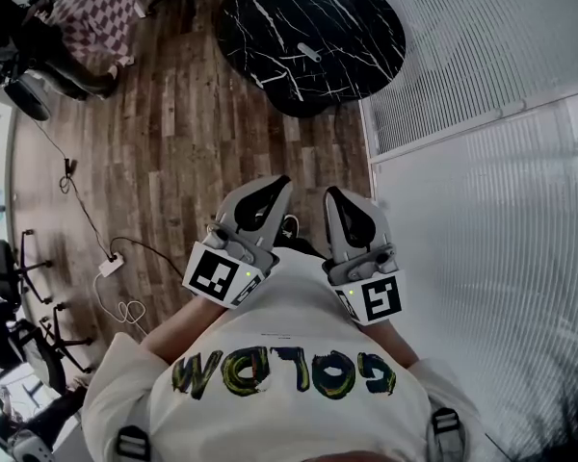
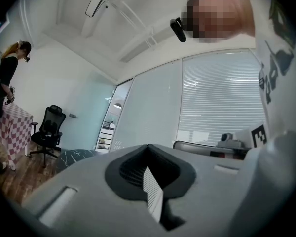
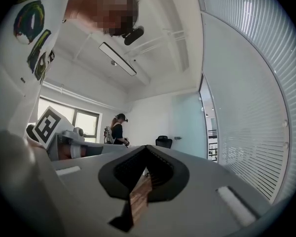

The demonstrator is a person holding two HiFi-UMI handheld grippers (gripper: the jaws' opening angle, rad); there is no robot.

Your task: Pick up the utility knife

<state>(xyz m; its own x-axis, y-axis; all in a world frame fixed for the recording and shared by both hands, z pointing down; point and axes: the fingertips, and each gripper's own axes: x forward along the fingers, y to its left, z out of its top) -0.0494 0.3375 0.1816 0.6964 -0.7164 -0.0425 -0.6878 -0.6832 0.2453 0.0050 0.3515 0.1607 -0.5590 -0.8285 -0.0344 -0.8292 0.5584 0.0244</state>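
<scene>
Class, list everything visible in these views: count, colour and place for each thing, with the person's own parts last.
floor: one, brown wood, throughout.
round table: one, black with white veins, top centre.
small object: one, pale, on the round table; unidentifiable.
checkered table: one, pink-and-white cloth, top left.
office chairs: at least two, black, left edge.
power strip: one, white, floor at left.
glass wall: one, pale with blinds, right side.
second person: one, dark top, beside the checkered table.
shirt: one, white with coloured lettering, bottom.
left gripper: one, grey, shut, empty, at chest.
right gripper: one, grey, shut, empty, beside it.
</scene>
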